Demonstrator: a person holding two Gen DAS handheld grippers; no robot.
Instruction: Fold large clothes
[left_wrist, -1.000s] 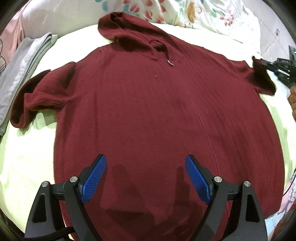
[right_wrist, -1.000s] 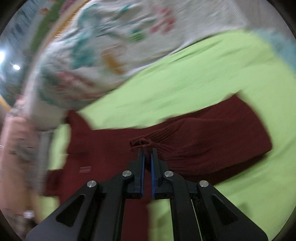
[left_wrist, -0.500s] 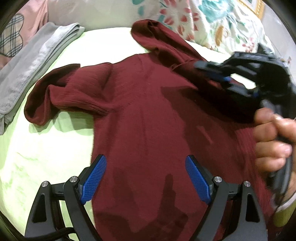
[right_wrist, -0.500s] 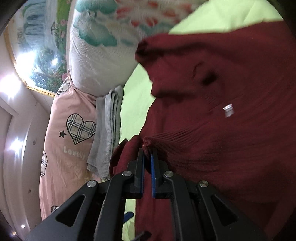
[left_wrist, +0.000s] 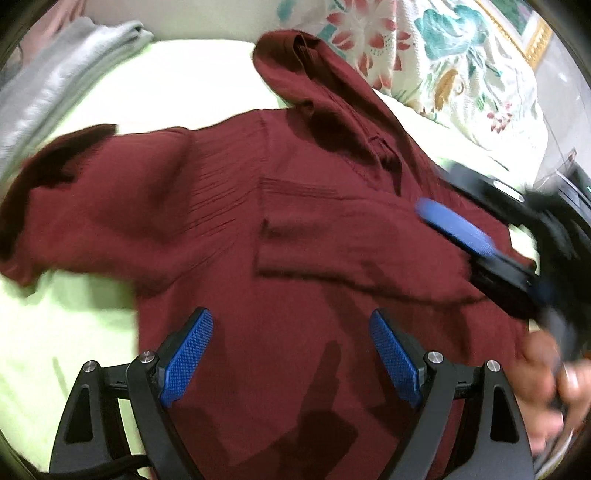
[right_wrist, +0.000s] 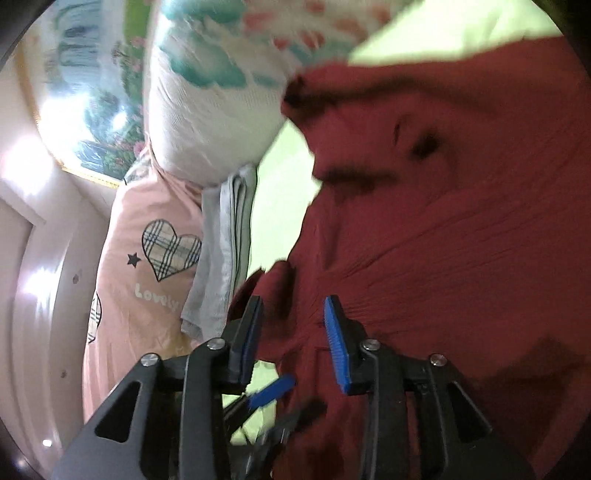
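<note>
My right gripper angles low at 3 o'clock, jaws opening off the maroon hoodie sleeve; left gripper pitched down, jaws wide apart, empty.

— Where are you working?
— You're in a home bedroom: a bed with a lime-green sheet, a floral pillow at one o'clock, a pink heart-print quilt at nine o'clock, and a framed landscape painting on the wall.
</note>
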